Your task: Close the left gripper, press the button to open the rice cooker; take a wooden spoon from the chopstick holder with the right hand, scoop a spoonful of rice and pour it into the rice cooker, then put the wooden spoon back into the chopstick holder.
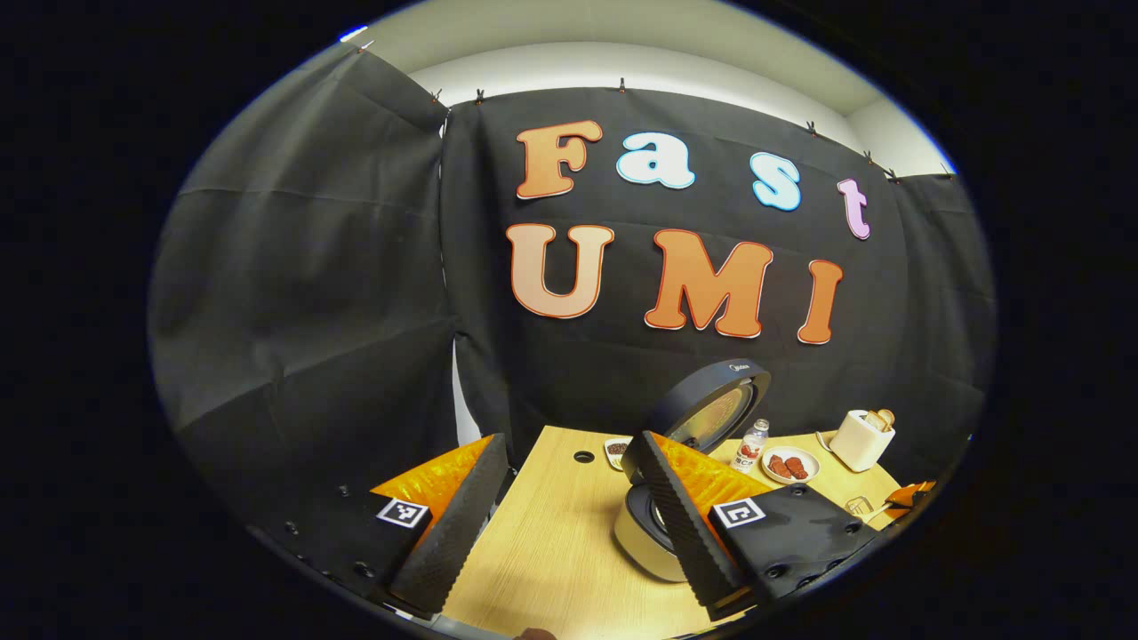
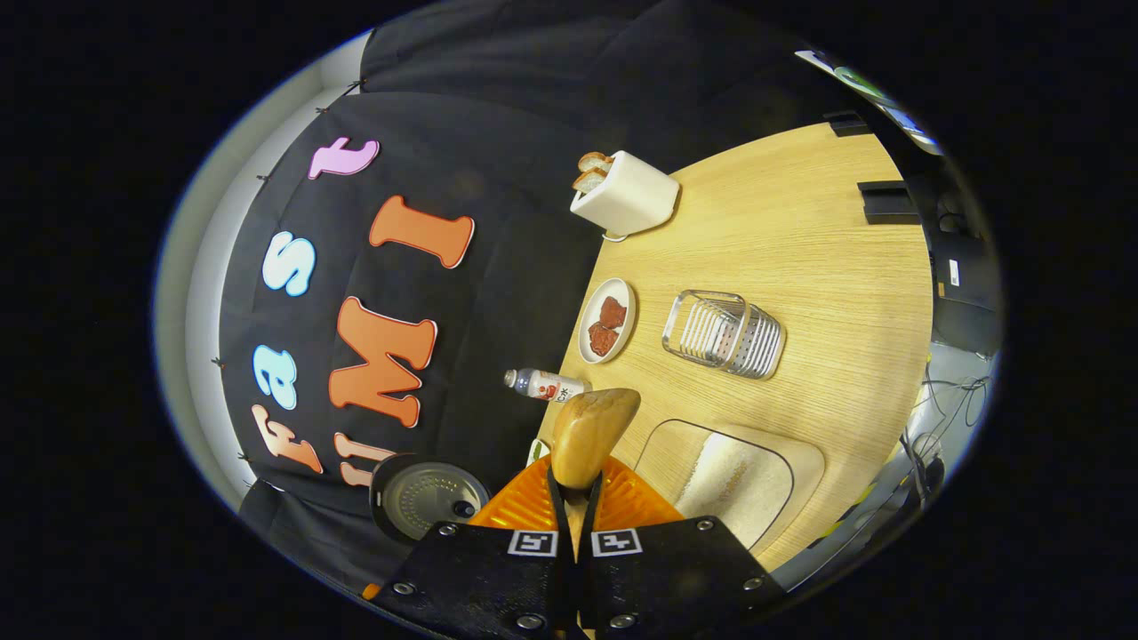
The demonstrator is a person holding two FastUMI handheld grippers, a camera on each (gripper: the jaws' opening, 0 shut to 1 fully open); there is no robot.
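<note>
- The right gripper's (image 2: 576, 498) jaws were clamped on the wooden spoon (image 2: 591, 436), both fingers pressed to its handle, the bowl of the spoon sticking out ahead of them.
- The left gripper's (image 1: 569, 516) jaws stood wide apart with nothing between them, held above the tabletop (image 1: 551, 533).
- The rice cooker (image 1: 653, 533) sat just beside the left gripper's right finger, its lid (image 1: 711, 404) raised upright; in the right gripper view the open lid showed its round inner face.
- A tray of rice (image 2: 733, 484) lay on the tabletop near the spoon's bowl.
- The chopstick holder (image 2: 725, 333), a metal rack, stood beyond the tray.
- A plate with reddish pieces (image 2: 607, 322) lay beside the holder, with a small bottle (image 2: 544, 385) near it.
- A white toaster (image 2: 625, 194) holding bread stood farther off, by the booth's wall.
</note>
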